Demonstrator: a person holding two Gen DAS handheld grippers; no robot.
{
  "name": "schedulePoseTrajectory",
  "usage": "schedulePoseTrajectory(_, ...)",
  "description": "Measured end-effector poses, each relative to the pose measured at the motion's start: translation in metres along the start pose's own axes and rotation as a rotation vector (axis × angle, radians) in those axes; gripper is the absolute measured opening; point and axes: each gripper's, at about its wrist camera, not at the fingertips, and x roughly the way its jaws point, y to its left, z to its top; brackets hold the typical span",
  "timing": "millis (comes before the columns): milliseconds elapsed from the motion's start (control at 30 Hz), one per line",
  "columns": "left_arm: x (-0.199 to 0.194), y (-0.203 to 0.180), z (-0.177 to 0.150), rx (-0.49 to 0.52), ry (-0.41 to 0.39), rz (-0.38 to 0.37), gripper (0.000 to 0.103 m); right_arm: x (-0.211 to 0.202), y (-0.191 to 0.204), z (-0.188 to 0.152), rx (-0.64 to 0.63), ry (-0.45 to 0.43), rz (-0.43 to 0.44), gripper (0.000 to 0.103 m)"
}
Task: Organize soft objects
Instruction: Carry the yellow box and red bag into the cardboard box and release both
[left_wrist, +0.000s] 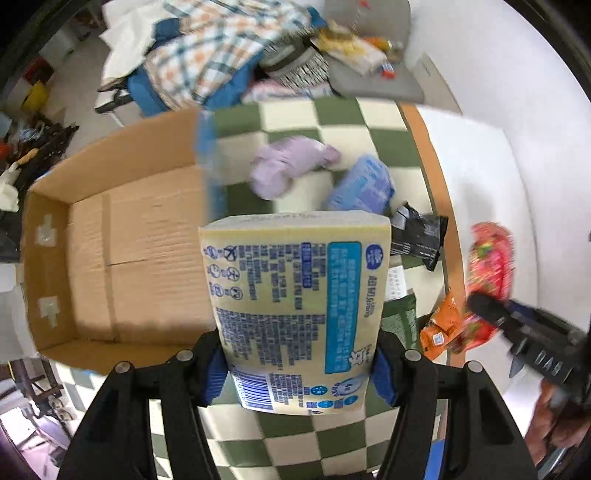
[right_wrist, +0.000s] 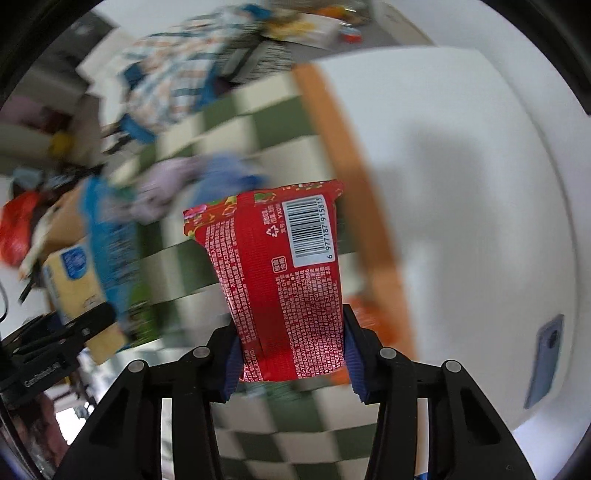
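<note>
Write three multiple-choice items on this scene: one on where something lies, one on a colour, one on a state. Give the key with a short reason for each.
1. Where does the purple cloth lie?
A. inside the cardboard box
B. on the checkered mat, beside the blue packet
C. in the right gripper

2. What colour is the packet held by the right gripper?
A. red
B. green
C. black

3. What is the state of the cardboard box?
A. taped shut
B. open, with packets piled in it
C. open, with nothing visible inside

Key: 1 B, the cloth rests on the checkered mat next to the blue packet, outside the box. 2 A, the red packet with a barcode sits between the blue pads. 3 C, only bare cardboard floor shows, while the left gripper holds the cream packet near it.
</note>
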Motion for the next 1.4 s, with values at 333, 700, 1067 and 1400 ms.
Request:
schedulePoseTrajectory(333,-0.065,0.032,0.045,-0.134,-0.067,0.043,0.061,-0.033,0.21,-0.031,-0.195,0.021,0.171,0.049)
schedulePoseTrajectory(700,0.027,0.14,0.093,-0.216,0.061,-0.061,0.061,0.039,0.347,0.002,-0.193,0.09,0.111,0.049)
schedulePoseTrajectory(1067,0.088,0.151,0.128,-0.154,0.187,-0.109,0.061,0.122,0.369,0.036,-0.197,0.119,-0.012,0.049)
schedulePoseTrajectory(1400,0.084,0.15,0.127,-0.17,0.182,-0.115,0.086,0.13,0.364,0.048,-0.199,0.1,-0.023,0.079)
